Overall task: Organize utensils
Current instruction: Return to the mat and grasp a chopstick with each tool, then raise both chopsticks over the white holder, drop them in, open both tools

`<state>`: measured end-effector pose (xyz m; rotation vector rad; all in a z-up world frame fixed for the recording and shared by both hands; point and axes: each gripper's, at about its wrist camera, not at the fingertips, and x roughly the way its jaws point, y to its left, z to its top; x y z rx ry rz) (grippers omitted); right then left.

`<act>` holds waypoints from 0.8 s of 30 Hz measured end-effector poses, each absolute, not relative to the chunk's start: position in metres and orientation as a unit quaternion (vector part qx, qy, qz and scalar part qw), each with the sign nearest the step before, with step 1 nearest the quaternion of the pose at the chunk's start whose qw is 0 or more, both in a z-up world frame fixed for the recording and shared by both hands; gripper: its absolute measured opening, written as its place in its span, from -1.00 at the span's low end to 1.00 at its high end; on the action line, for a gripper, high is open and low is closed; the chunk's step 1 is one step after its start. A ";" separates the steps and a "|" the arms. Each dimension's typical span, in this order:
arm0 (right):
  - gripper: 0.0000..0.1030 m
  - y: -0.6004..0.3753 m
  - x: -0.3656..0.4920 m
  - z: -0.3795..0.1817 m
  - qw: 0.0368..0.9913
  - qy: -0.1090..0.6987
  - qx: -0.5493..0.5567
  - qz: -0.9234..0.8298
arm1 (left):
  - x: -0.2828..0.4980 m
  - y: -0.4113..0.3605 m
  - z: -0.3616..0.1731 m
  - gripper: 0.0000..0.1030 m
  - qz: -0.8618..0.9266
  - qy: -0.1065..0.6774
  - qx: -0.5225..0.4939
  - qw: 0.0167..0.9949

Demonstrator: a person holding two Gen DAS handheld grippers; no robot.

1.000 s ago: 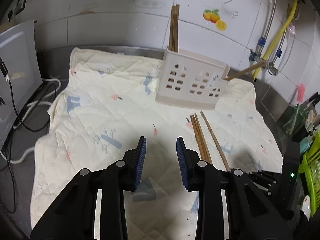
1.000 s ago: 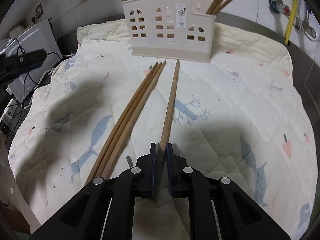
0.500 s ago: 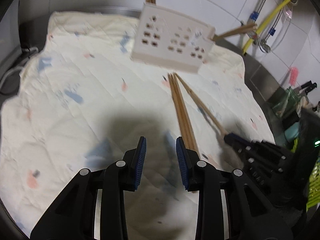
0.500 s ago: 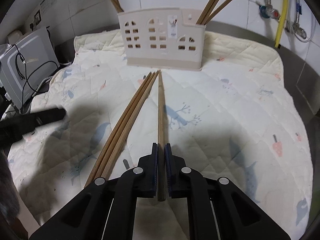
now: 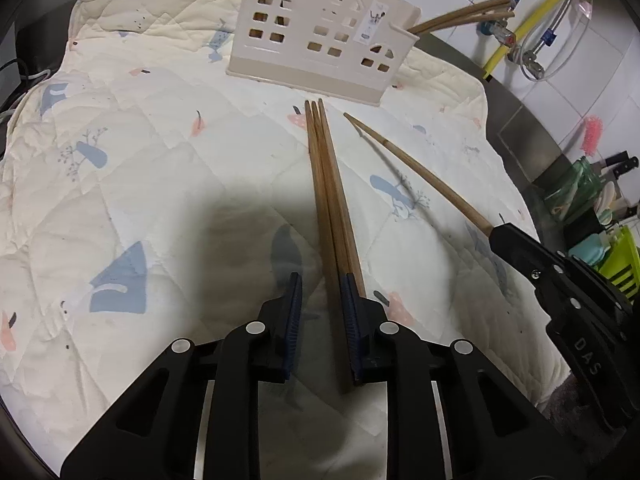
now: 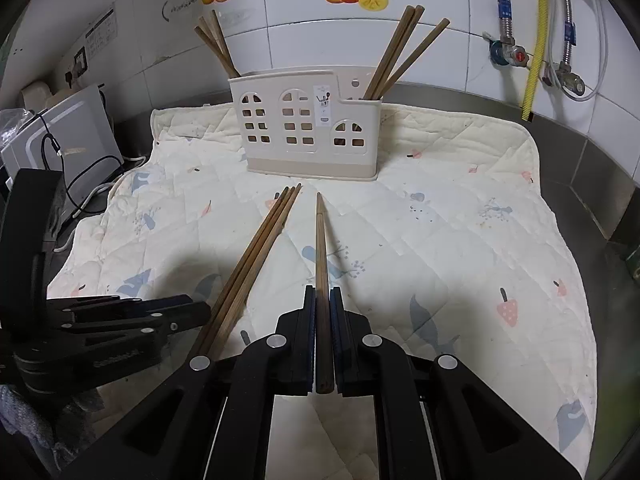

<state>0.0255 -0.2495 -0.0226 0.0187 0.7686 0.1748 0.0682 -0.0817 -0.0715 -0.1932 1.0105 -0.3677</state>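
A cream utensil holder with window cut-outs stands at the back of a quilted mat, with chopsticks in both end compartments; it also shows in the left wrist view. Three wooden chopsticks lie side by side on the mat. My left gripper is open and low over their near ends, one chopstick between its jaws. My right gripper is shut on a single chopstick and holds it a little above the mat, pointing at the holder.
A grey appliance with cables stands left of the mat. Pipes and a yellow hose run down the tiled wall at the right. A green rack and kitchen tools sit off the mat's right edge.
My left gripper has moved forward and down over the near ends of the three chopsticks. My right gripper has lifted its single chopstick off the mat.
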 end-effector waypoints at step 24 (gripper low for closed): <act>-0.86 -0.257 0.020 -0.021 0.926 0.367 0.016 0.083 | 0.067 -0.090 -0.072 -0.88 -0.148 0.482 -0.074 0.861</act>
